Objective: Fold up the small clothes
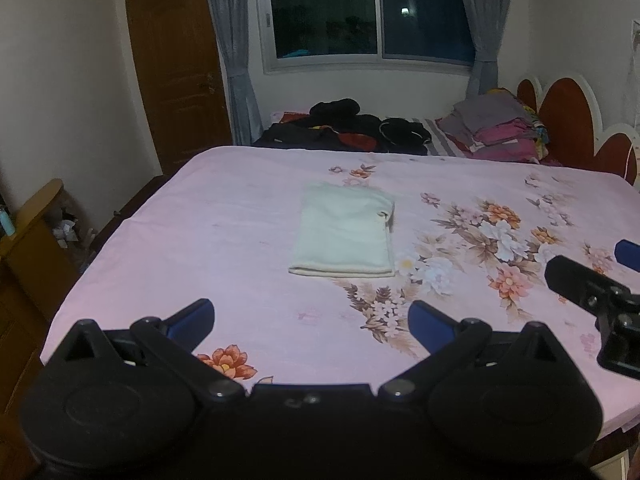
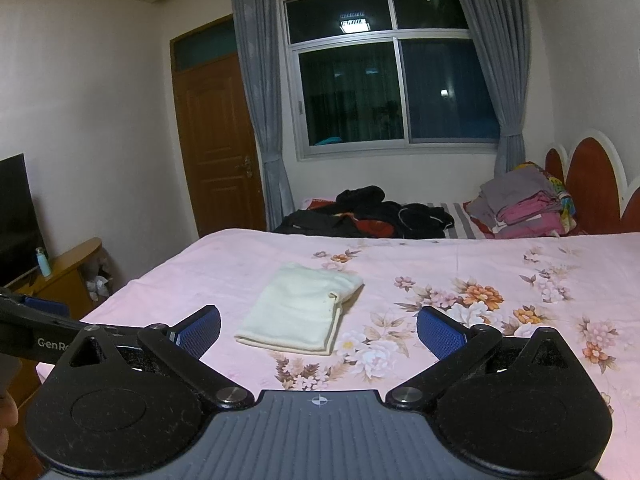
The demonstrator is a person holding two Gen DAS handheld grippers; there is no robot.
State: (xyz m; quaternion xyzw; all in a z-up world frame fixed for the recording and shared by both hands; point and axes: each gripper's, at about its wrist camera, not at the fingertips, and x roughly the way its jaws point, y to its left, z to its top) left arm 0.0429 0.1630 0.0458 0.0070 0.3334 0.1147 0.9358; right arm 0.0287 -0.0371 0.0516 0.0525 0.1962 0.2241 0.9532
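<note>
A small cream garment lies folded into a neat rectangle on the pink floral bed sheet. It also shows in the right wrist view. My left gripper is open and empty, held above the sheet short of the garment's near edge. My right gripper is open and empty, close to the garment's near edge. The right gripper's fingers show at the right edge of the left wrist view, to the right of the garment.
A heap of dark clothes and a stack of folded grey and pink clothes lie at the far end by the red headboard. A wooden cabinet with a TV stands left of the bed. A door is behind.
</note>
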